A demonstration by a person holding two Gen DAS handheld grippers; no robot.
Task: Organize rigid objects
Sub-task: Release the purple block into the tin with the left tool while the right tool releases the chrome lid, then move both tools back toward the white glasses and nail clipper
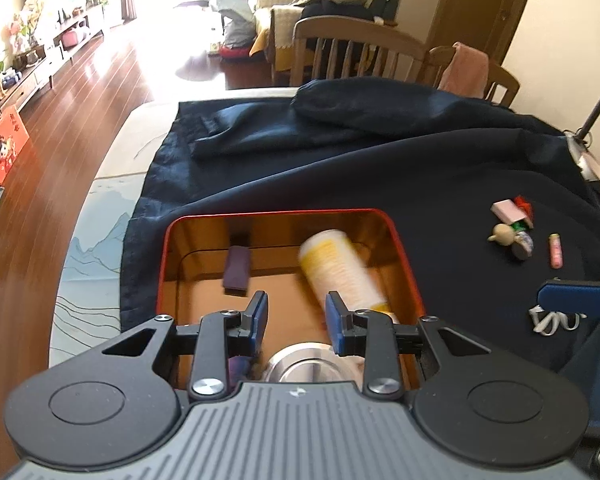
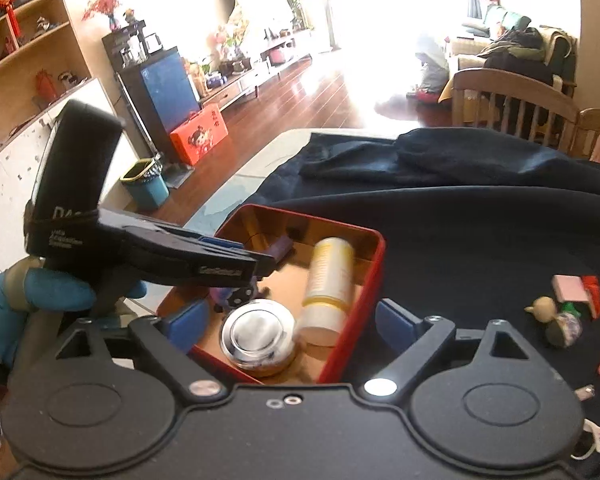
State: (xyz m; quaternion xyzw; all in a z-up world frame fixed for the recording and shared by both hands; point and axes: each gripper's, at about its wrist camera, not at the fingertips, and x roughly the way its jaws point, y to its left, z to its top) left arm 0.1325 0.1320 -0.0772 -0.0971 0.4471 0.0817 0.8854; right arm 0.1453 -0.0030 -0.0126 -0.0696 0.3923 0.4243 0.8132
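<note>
Both tools hang empty, left tool (image 1: 296, 316) slightly parted, right tool (image 2: 290, 324) wide, over the tin (image 2: 352, 304) already holding bottle (image 2: 328, 280) and knob (image 2: 258, 330), while trinkets (image 2: 560, 312) right of them await.

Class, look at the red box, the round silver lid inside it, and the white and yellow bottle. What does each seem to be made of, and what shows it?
Red box: probably tin-plated metal; thin rolled rim, glossy gold inside that mirrors its contents.
Round silver lid: likely polished metal or chromed plastic; bright mirror highlights.
White and yellow bottle: probably plastic; matt, opaque, no glints, though blurred.
</note>
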